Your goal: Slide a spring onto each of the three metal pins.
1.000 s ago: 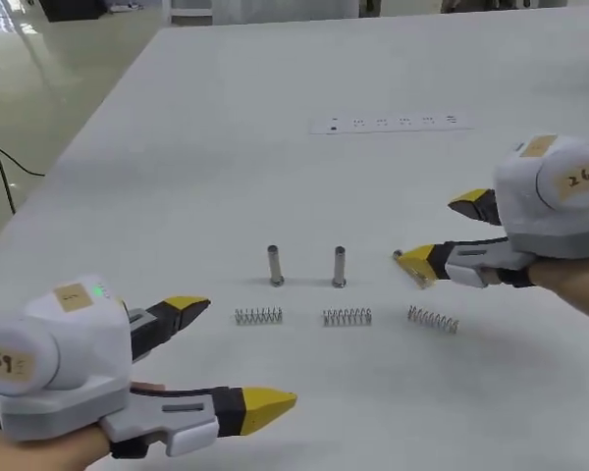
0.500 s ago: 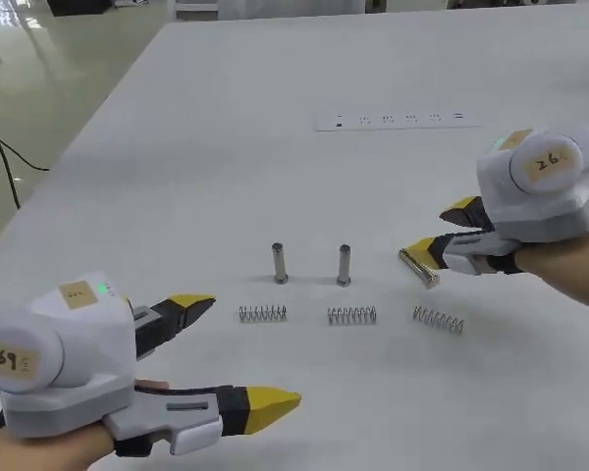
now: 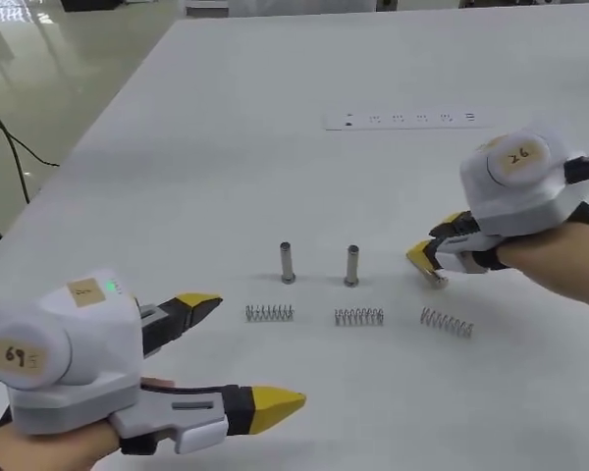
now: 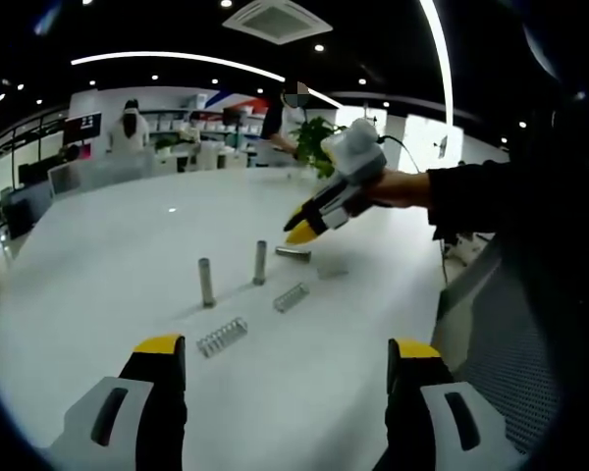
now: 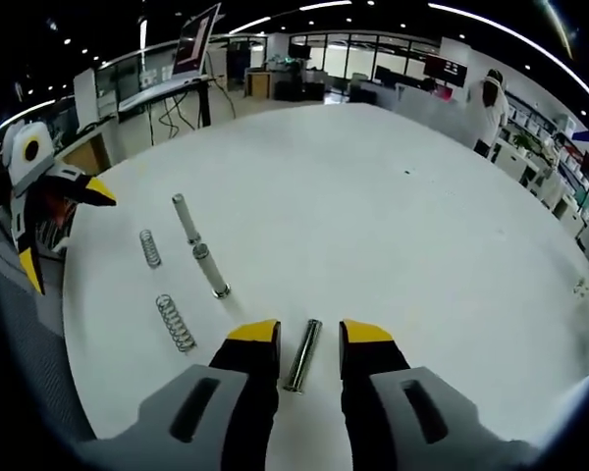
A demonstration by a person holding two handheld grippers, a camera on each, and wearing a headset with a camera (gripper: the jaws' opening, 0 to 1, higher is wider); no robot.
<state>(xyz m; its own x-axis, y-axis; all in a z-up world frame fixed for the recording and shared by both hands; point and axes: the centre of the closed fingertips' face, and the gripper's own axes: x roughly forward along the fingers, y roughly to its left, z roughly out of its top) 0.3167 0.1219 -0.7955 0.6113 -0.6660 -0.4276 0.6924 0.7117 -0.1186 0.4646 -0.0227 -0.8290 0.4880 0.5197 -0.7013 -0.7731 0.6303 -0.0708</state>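
Two metal pins stand upright mid-table, the left pin (image 3: 288,263) and the middle pin (image 3: 351,266). A third pin (image 3: 433,274) lies flat to their right. Three springs (image 3: 269,313), (image 3: 358,316), (image 3: 446,322) lie in a row in front. My right gripper (image 3: 422,257) straddles the lying pin (image 5: 302,355); its jaws are narrowed, with small gaps on both sides. My left gripper (image 3: 243,351) hovers wide open near the front left, holding nothing. Its own view shows the standing pins (image 4: 206,282), (image 4: 259,263) and two springs (image 4: 222,337), (image 4: 291,296).
A white power strip (image 3: 407,120) lies flat toward the far side of the white table (image 3: 226,147). The table's left edge drops to a glossy floor with a black cable (image 3: 20,162). Open surface surrounds the pins and springs.
My right gripper has come down and left onto the lying pin, and its jaws have narrowed from wide open. The left gripper has stayed put; the head camera shifted slightly.
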